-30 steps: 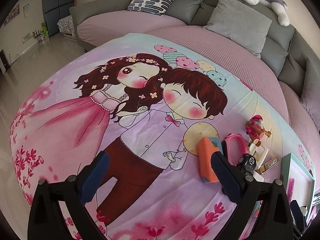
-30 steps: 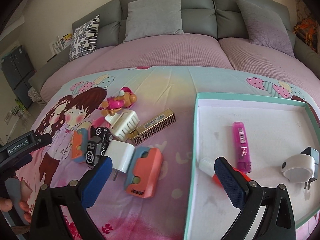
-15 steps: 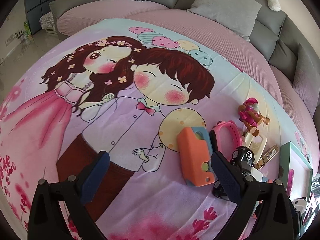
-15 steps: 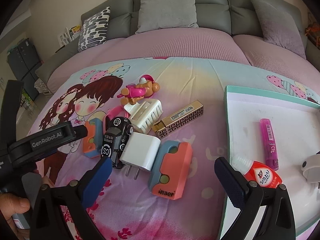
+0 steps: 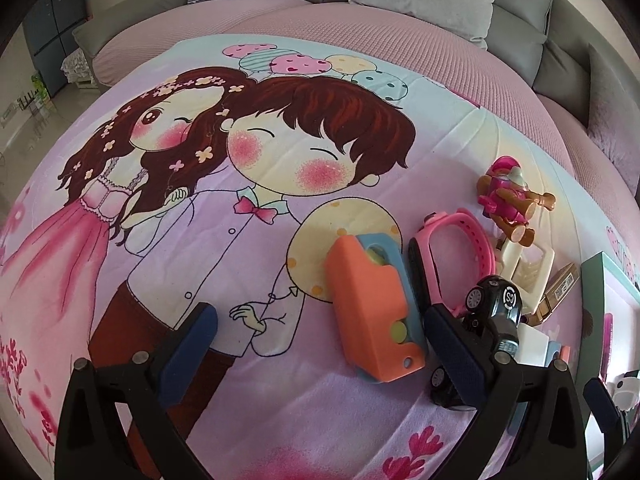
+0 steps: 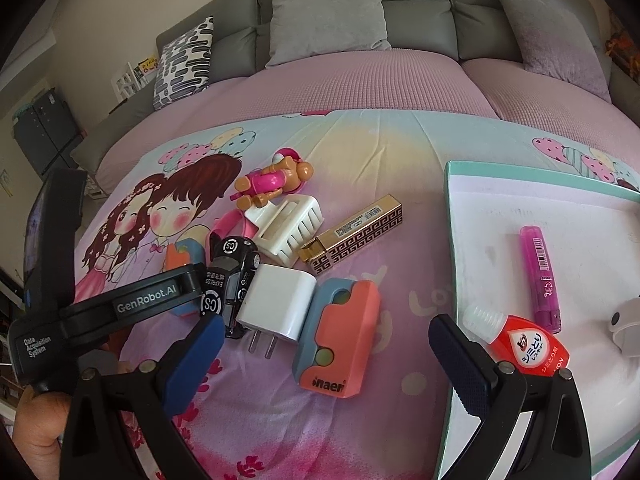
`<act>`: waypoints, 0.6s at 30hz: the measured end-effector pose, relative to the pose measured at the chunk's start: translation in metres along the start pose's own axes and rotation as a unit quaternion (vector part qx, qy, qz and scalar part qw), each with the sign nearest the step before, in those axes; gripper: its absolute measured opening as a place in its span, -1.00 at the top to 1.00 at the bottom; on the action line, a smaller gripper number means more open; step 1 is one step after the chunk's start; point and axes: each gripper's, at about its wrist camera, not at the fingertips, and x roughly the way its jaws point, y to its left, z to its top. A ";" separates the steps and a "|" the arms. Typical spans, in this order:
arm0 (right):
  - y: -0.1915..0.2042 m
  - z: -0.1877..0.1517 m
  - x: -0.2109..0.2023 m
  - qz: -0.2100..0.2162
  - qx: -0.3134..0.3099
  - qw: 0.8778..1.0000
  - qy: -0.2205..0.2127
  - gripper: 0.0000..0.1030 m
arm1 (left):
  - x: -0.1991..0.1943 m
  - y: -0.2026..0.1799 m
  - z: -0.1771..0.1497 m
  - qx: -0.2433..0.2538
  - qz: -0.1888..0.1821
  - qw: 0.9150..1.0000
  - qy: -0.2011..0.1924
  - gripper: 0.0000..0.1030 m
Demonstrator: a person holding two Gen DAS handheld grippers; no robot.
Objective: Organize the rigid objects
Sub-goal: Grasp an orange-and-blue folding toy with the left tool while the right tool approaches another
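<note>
Loose objects lie on a cartoon-print cloth. My left gripper (image 5: pixel 316 340) is open; an orange-and-blue case (image 5: pixel 374 308) lies between its jaws, close to the right finger, with a black toy car (image 5: pixel 490 320) just beyond it. My right gripper (image 6: pixel 324 360) is open around a second coral-and-blue case (image 6: pixel 338 344), next to a white charger (image 6: pixel 276 306). The toy car (image 6: pixel 232 276) and the left gripper's body (image 6: pixel 120 304) show in the right wrist view. A mint-rimmed white tray (image 6: pixel 450 216) holds a pink highlighter (image 6: pixel 540 276) and a red bottle (image 6: pixel 528 344).
A pink watch (image 5: pixel 452 248), a toy figure (image 5: pixel 508 200), a cream hair claw (image 6: pixel 288 224) and a gold patterned box (image 6: pixel 352 236) lie behind the cases. A white plug (image 6: pixel 624 328) sits at the tray's right edge. A grey sofa with cushions (image 6: pixel 324 12) stands behind.
Both grippers have moved forward and down toward the pile. The left one has closed in on the orange-and-blue case; the right one has shifted left from the tray to the coral case.
</note>
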 end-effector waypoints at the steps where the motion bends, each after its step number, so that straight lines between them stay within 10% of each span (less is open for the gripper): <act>1: 0.000 0.000 0.000 0.002 0.001 1.000 0.000 -1.00 | 0.001 -0.002 0.001 0.007 0.016 1.000 -0.004 -1.00; 6: -0.002 0.000 -0.001 0.008 0.006 1.000 0.001 -1.00 | 0.005 0.009 0.000 0.010 0.076 0.997 -0.002 -1.00; 18: -0.004 -0.001 -0.001 0.021 0.017 1.000 0.003 -0.69 | 0.000 0.015 0.005 0.007 0.037 0.998 -0.041 -0.86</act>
